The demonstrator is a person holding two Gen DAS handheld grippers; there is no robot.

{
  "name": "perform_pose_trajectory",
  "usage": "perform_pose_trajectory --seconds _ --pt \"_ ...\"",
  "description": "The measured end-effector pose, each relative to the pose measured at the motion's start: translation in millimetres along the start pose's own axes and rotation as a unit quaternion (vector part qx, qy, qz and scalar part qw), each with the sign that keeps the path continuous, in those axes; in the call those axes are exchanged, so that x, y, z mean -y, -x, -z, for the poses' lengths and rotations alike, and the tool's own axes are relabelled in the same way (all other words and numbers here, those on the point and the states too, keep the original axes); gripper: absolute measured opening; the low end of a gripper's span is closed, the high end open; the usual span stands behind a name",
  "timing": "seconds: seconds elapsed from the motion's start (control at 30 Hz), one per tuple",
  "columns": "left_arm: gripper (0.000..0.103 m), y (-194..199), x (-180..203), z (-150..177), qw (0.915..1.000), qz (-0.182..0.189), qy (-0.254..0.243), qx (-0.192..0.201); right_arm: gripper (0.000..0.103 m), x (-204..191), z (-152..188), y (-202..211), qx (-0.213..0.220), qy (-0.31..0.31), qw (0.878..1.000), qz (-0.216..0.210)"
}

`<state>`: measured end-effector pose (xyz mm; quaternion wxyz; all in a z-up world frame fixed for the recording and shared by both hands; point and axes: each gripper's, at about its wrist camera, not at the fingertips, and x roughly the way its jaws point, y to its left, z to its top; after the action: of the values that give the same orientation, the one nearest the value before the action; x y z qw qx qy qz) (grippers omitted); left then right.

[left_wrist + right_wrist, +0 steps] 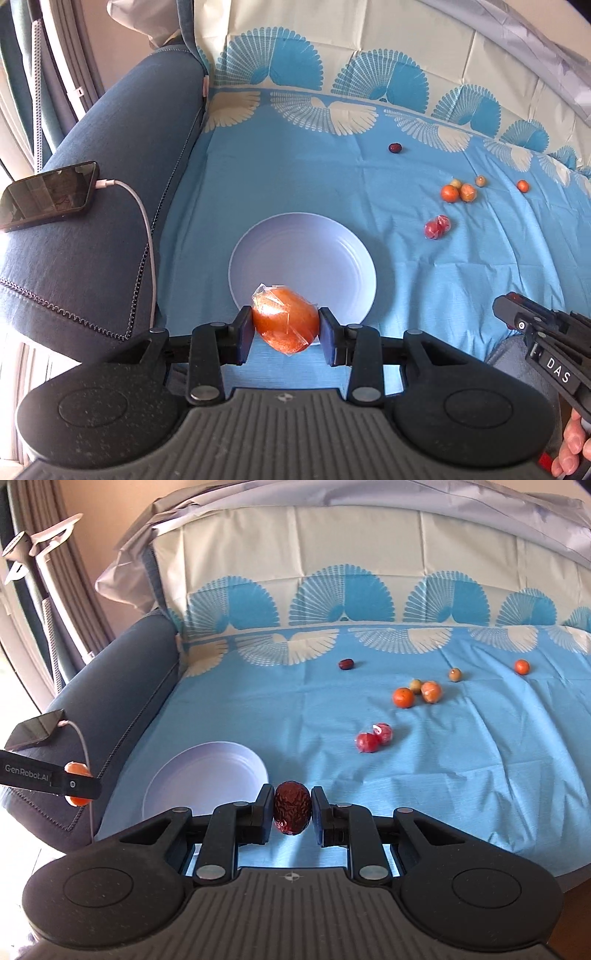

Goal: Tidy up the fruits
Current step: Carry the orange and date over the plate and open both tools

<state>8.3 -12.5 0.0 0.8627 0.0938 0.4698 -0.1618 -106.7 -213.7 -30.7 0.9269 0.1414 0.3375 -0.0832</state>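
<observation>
The left gripper (286,330) pinched a plastic-wrapped orange fruit (285,319) over the near rim of the pale plate (303,254) at lower centre; the right gripper (291,808) pinched a wrinkled red date (291,808) beside it.

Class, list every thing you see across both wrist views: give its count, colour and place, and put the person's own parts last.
Plate: one, pale lilac, on blue cloth.
Wrapped orange fruit: one, in left gripper.
Red date: one, wrinkled, in right gripper.
Loose fruits: several, orange, yellowish, red and dark, on the cloth beyond the plate.
Cloth: one, blue with fan pattern, over the sofa seat.
Phone: one, black, charging on sofa arm.
Left gripper: black.
Right gripper: black.
Hand: partly seen.
</observation>
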Motion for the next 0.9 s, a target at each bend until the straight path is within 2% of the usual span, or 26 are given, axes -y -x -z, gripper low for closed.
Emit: perform_pose_trajectory --seconds 0.1,0.33,0.9 --pt "0.041 10 -4 13 1.0 0.0 -0.003 0.009 0.022 -13 1 12 0.007 0.017 1.0 0.0" --pt "0.041 24 -21 28 0.9994 0.009 0.023 0.023 0.022 -30 -1 28 0.017 0.042 0.999 0.011" --pt "0.041 26 -35 22 0.9989 0.008 0.033 0.032 0.022 -40 0 25 0.01 0.061 0.998 0.008"
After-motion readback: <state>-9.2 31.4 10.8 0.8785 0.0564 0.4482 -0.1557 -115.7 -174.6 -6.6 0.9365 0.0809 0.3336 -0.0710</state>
